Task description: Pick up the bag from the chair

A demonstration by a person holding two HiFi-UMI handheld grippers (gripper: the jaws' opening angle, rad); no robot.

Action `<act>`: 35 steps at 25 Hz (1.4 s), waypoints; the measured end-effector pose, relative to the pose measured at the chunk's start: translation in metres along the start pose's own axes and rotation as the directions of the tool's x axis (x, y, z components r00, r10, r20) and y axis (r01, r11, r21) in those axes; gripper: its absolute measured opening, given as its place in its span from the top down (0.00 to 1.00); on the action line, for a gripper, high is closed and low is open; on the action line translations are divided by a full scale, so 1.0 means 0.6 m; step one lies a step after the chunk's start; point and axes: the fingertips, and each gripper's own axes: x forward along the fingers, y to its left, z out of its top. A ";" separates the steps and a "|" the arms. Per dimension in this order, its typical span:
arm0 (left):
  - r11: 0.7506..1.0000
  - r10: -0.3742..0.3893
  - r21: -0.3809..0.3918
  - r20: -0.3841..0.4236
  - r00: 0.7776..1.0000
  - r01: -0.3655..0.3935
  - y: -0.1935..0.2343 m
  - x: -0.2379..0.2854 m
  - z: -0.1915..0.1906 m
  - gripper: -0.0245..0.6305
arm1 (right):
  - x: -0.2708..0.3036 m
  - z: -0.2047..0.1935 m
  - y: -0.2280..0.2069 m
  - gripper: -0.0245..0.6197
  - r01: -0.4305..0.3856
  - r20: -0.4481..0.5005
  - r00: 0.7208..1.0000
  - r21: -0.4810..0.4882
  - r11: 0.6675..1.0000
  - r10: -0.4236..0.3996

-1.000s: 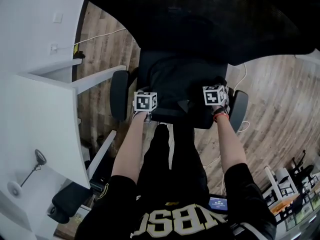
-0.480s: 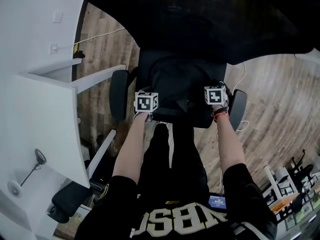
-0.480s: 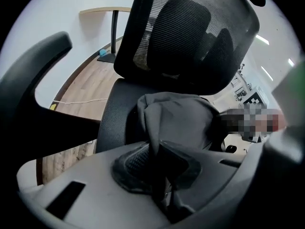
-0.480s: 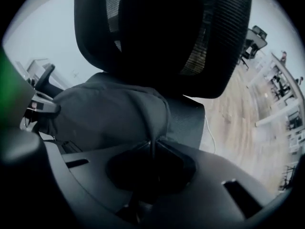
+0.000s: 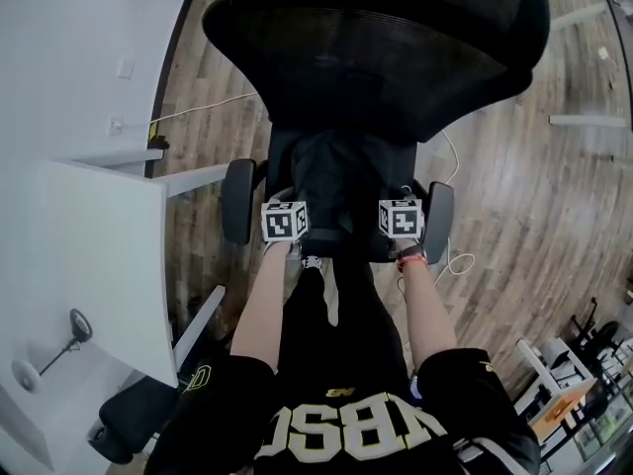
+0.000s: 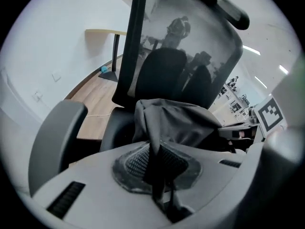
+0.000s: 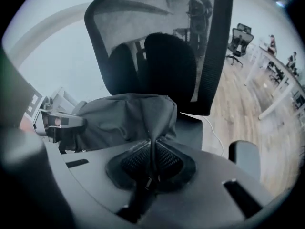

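A dark fabric bag point(image 5: 341, 178) is seen over the seat of a black office chair point(image 5: 376, 57), in front of its mesh backrest and between its two armrests. It is gripped at its near edge from both sides. The left gripper point(image 5: 288, 214) is closed on a fold of the bag at the bag's left near corner; in the left gripper view the cloth is pinched between the jaws, and from there it runs up and away to the bunched body of the bag point(image 6: 176, 120), which lies just beyond the jaws. The right gripper point(image 5: 400, 212) is held at the bag's right near corner; its jaws have just been closing, and in the right gripper view a narrow pleat of the fabric is clamped between them, with the rest of the bag point(image 7: 126, 116) spread up and to the left of the jaws. The bag is thus stretched between the two grippers, which are held level with each other near the seat's front edge. Whether the bag is clear of the seat cannot be told. A white desk point(image 5: 89, 255) stands to the left of the chair on a wooden floor point(image 5: 514, 186).
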 end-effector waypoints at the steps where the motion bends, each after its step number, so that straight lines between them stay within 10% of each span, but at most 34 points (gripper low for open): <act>1: 1.000 -0.003 0.009 0.021 1.000 0.003 -0.007 -0.013 0.016 0.90 | -0.019 0.013 0.005 0.90 0.010 0.022 1.000 0.017 1.000 -0.010; 15: 0.987 -0.070 0.157 0.319 0.945 0.020 -0.132 -0.258 0.190 0.90 | -0.297 0.125 0.082 0.90 -0.009 0.293 0.955 0.175 0.985 -0.043; 23: 0.978 -0.121 0.207 0.417 0.901 0.035 -0.159 -0.373 0.232 0.90 | -0.393 0.182 0.132 0.90 -0.004 0.409 0.912 0.103 0.995 -0.039; 35: 0.938 -0.234 0.346 0.644 0.728 -0.005 -0.237 -0.550 0.388 0.90 | -0.585 0.312 0.149 0.90 0.019 0.666 0.744 0.052 0.998 -0.049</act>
